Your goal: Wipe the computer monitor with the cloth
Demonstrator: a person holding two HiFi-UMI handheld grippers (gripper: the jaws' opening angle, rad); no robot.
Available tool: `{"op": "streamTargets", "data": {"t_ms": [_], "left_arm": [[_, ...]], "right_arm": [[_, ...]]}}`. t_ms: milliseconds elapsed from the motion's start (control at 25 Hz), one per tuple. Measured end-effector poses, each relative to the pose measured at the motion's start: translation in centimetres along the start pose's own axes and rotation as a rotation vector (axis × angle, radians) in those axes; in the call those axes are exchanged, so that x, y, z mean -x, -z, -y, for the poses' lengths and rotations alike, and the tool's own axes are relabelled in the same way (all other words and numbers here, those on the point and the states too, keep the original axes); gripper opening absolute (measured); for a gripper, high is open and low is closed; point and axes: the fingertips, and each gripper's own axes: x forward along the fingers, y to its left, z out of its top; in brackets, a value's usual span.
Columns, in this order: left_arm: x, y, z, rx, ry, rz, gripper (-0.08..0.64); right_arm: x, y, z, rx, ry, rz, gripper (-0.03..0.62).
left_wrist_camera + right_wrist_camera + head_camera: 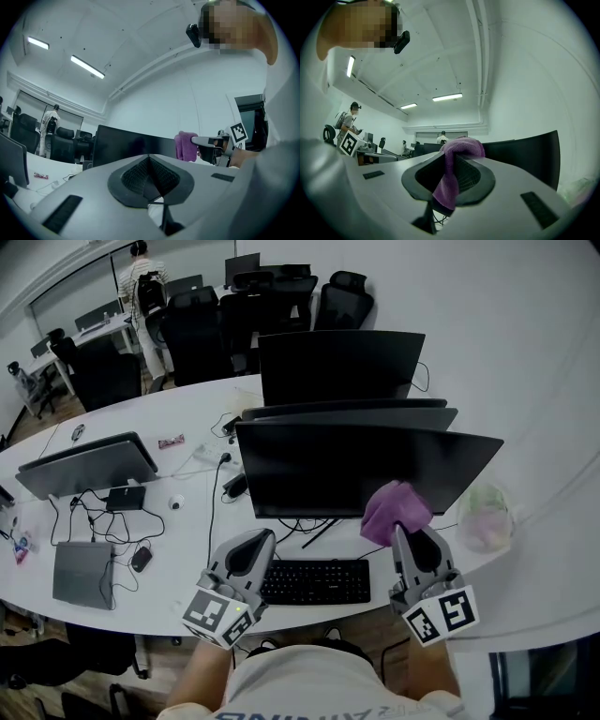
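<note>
Purple fleecy cloth (396, 510), pinched in my right gripper (403, 532), bunches at its 12 o'clock before the black flat monitor (319, 470). My left gripper (258, 547) has its jaws together on nothing.

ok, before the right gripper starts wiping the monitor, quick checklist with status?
1. Cloth grip: right gripper is shut on the purple cloth, with a wad sticking out past the tips. ok
2. Cloth against the monitor: it overlaps the lower right edge in the head view, but contact isn't visible. cannot tell
3. Left gripper: shut, empty, by the left end of the keyboard, off the screen. ok
4. Screen face: nothing in front of it. ok
5. Clear container: right of the monitor, apart from the right gripper. ok
</note>
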Motion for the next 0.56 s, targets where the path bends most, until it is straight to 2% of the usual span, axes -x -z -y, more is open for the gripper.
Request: {"op": "streamTargets", "data": {"t_ms": [560], "left_arm": [[-0.08, -0.12, 0.63, 0.000, -0.027, 0.012, 0.008]], "right_arm": [[0.24, -0.86, 0.32, 0.016, -0.028, 0.018, 0.067]]}}
